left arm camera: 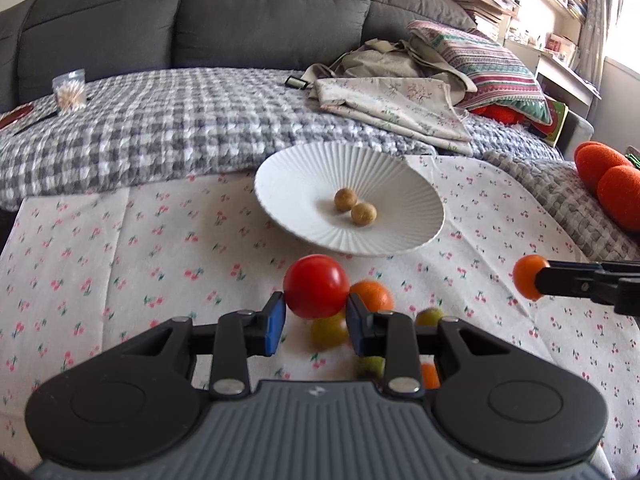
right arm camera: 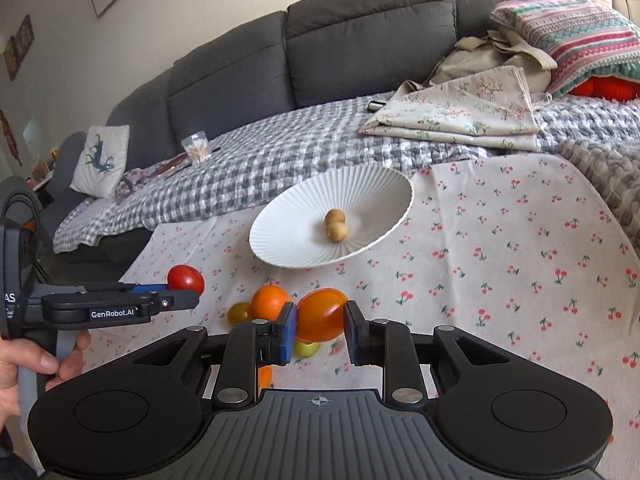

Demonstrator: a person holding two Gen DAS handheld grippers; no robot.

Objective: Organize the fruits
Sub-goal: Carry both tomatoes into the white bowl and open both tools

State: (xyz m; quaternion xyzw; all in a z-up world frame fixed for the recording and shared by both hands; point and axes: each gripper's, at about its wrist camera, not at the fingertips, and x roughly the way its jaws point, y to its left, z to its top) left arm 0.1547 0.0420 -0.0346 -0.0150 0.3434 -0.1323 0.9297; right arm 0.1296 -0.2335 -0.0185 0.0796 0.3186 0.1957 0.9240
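My left gripper (left arm camera: 316, 312) is shut on a red tomato (left arm camera: 315, 286) and holds it above the cherry-print cloth; it shows from the side in the right wrist view (right arm camera: 186, 279). My right gripper (right arm camera: 320, 328) is shut on an orange tomato (right arm camera: 320, 314), also seen in the left wrist view (left arm camera: 528, 276). A white ribbed plate (left arm camera: 304, 184) further back holds two small tan fruits (left arm camera: 354, 206); the same plate (right arm camera: 288, 216) shows in the right wrist view. An orange (right arm camera: 270, 300) and small green fruits (left arm camera: 330, 330) lie on the cloth beneath both grippers.
A grey checked blanket (left arm camera: 160, 128) and folded floral cloths (left arm camera: 392, 108) lie behind the plate, before a grey sofa (left arm camera: 200, 12). Orange plush balls (left arm camera: 612, 184) sit at right. A small bag of sticks (left arm camera: 70, 92) rests at far left.
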